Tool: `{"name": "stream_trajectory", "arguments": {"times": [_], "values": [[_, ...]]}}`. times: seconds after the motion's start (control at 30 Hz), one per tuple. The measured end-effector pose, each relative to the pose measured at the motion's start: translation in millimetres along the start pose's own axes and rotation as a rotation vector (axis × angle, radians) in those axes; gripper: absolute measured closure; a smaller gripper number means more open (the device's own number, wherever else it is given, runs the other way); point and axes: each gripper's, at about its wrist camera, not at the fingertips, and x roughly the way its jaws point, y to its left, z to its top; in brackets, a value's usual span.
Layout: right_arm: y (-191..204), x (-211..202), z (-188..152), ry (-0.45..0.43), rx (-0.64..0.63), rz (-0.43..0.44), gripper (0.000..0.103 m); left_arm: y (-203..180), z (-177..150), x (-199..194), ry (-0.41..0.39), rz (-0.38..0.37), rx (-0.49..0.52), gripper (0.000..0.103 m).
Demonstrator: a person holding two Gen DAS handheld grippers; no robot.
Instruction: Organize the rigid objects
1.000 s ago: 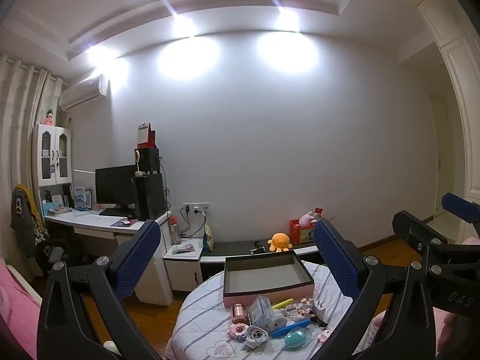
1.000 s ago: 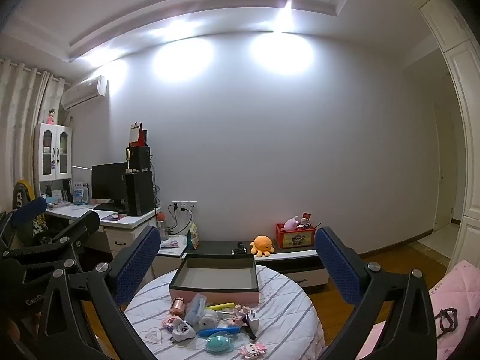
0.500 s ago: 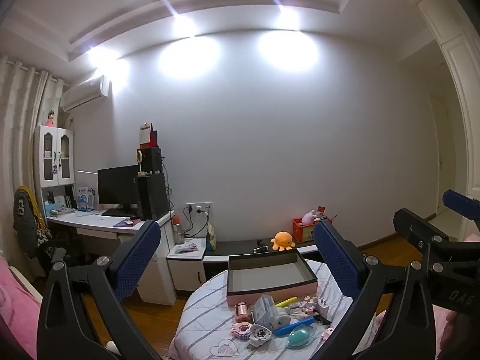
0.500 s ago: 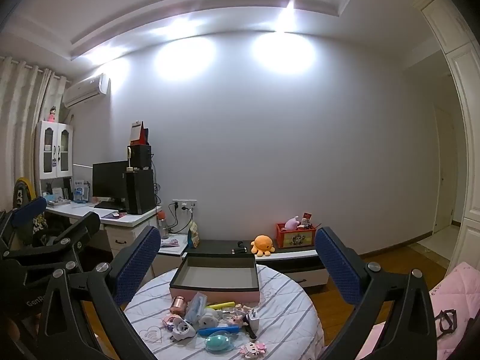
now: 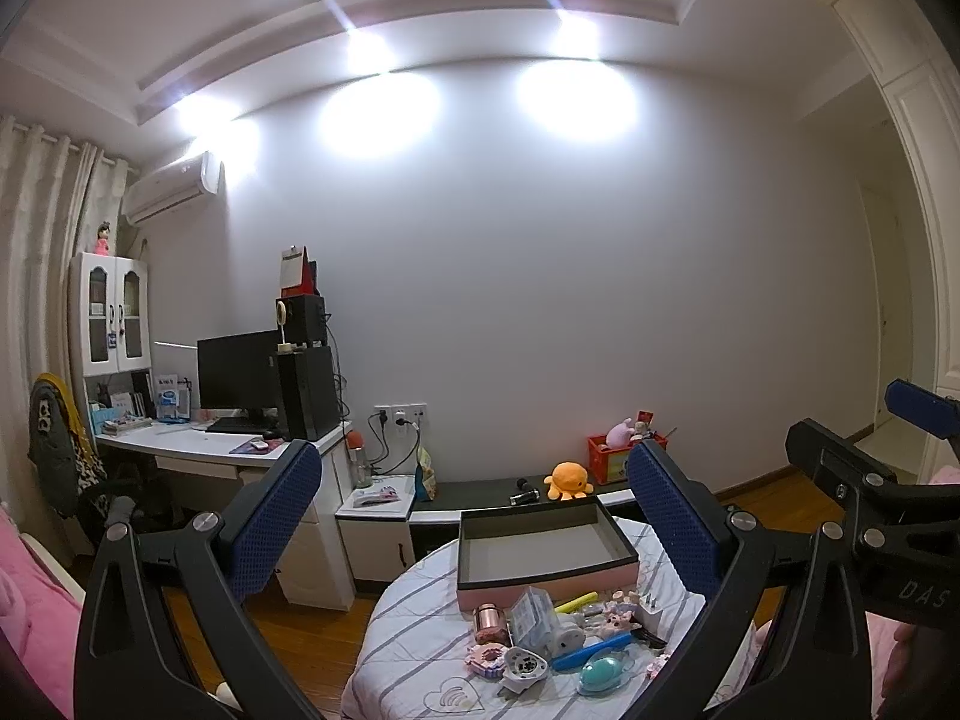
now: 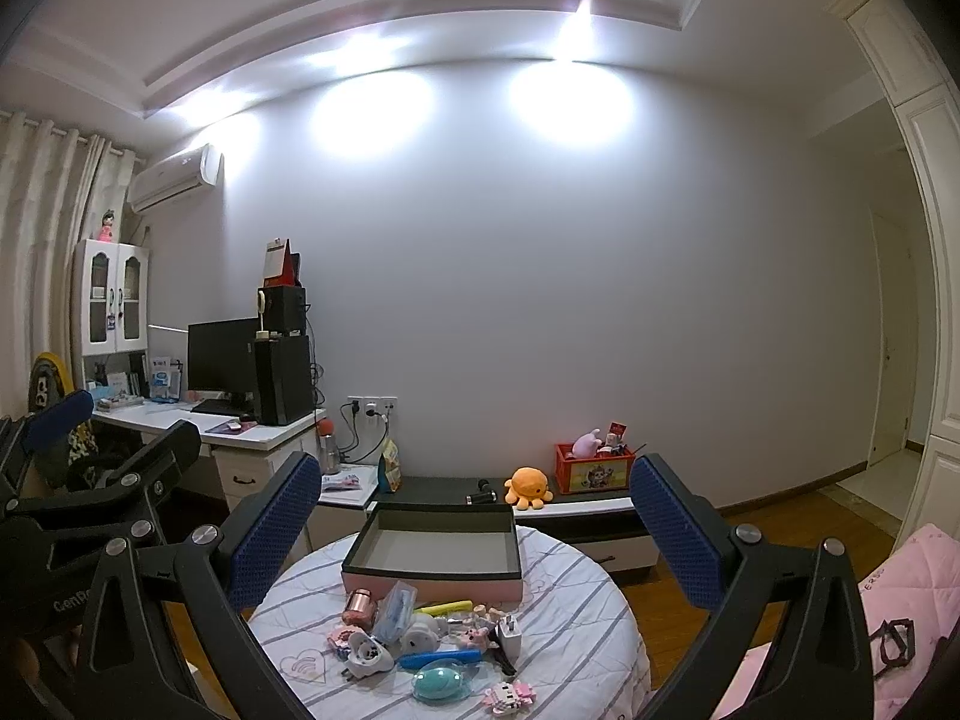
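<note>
We see a round table point(image 6: 576, 618) under a striped white cloth. On it sits an open pink box point(image 6: 435, 549), empty, and just in front a cluster: copper cylinder point(image 6: 359, 603), yellow highlighter point(image 6: 447, 607), white charger point(image 6: 510, 629), blue pen point(image 6: 441, 658), teal egg-shaped case point(image 6: 439, 681).

A bedroom at home, plainly. Far left, cream curtains point(image 5: 36, 192) and a wall air conditioner point(image 5: 174, 186) above a glass-door cabinet point(image 5: 111, 312) topped by a small doll point(image 5: 103, 238). Below, a white study desk point(image 5: 198, 450) with monitor point(image 5: 237, 375) and black speakers point(image 5: 309, 390). Along the far wall, a low bench point(image 6: 540, 504) carrying an orange plush octopus point(image 6: 527, 487) and a red toy crate point(image 6: 591, 468). Near centre, a round table under striped cloth point(image 6: 570, 618), scattered with trinkets beside an open pink box point(image 6: 432, 585). Pink bedding point(image 6: 900, 600) near right, wooden floor point(image 6: 798, 516), recessed ceiling lights point(image 5: 576, 36).
</note>
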Motion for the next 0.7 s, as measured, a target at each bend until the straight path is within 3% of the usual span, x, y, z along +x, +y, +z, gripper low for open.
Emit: {"name": "stream_trajectory", "arguments": {"times": [0.7], "values": [[-0.2, -0.8, -1.3, 0.001, -0.006, 0.006, 0.0, 4.3, 0.2, -3.4, -0.003, 0.001, -0.004, 0.0]]}}
